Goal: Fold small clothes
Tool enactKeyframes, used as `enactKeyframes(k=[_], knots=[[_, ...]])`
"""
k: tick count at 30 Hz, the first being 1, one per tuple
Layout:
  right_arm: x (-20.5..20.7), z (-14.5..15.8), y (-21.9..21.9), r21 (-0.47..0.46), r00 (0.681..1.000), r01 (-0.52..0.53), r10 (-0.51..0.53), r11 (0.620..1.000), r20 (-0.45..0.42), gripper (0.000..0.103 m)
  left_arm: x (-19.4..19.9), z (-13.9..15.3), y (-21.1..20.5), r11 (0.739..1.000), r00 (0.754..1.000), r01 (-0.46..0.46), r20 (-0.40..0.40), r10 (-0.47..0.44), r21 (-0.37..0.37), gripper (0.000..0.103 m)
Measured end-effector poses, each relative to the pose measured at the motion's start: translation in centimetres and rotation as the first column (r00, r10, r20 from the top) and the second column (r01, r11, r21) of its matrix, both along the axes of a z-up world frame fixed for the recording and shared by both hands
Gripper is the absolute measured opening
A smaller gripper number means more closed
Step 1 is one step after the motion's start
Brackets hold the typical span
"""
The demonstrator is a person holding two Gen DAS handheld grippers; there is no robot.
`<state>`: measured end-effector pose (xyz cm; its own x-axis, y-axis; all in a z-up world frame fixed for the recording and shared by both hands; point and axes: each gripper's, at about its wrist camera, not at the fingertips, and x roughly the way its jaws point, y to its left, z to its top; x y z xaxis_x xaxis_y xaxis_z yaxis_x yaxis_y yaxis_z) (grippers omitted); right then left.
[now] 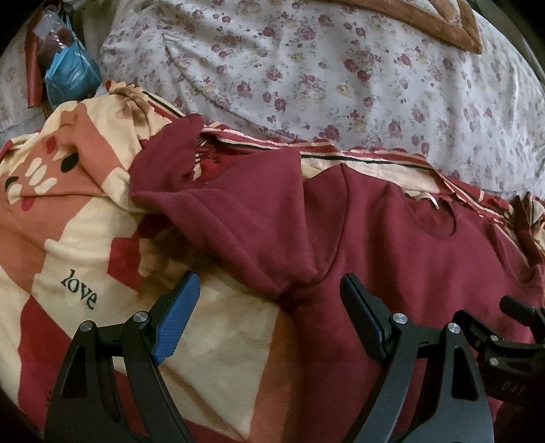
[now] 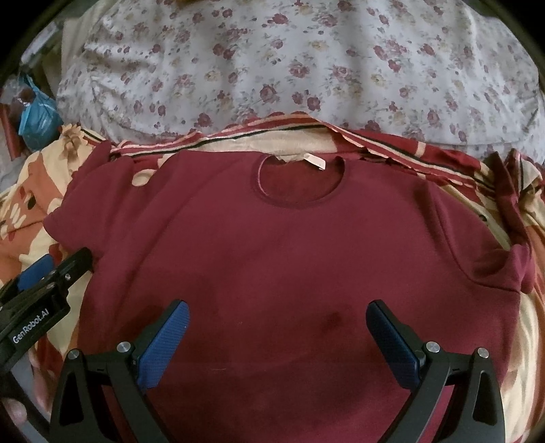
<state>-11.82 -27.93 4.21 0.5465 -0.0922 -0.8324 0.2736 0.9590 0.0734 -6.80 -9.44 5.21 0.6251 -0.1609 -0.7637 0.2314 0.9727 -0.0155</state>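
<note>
A maroon short-sleeved T-shirt point(image 2: 279, 252) lies spread flat, front up, neck hole point(image 2: 299, 180) away from me, on a patterned blanket. In the left wrist view the shirt point(image 1: 391, 245) shows its left sleeve point(image 1: 238, 211), which lies rumpled on the blanket. My left gripper point(image 1: 269, 293) is open and empty, over the shirt's left armpit and side edge. My right gripper point(image 2: 277, 317) is open and empty above the shirt's chest. The left gripper also shows at the left edge of the right wrist view point(image 2: 44, 276).
The cream, orange and red blanket point(image 1: 85, 238) with the word "love" covers the near bed. A white floral sheet point(image 2: 272, 68) lies beyond it. A blue plastic bag point(image 1: 68, 75) sits at the far left. A brown-edged cushion point(image 1: 439, 20) lies at the top.
</note>
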Motion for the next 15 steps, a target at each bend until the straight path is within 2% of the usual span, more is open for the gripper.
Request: enactKeyframes(k=[15], knots=[[-0.11,-0.74,0.4,0.005,1.0,-0.009,0.009,1.0,0.005,0.103,0.06,-0.03,0.22,1.0,1.0,-0.001,-0.005,0.001,0.002,0.084]])
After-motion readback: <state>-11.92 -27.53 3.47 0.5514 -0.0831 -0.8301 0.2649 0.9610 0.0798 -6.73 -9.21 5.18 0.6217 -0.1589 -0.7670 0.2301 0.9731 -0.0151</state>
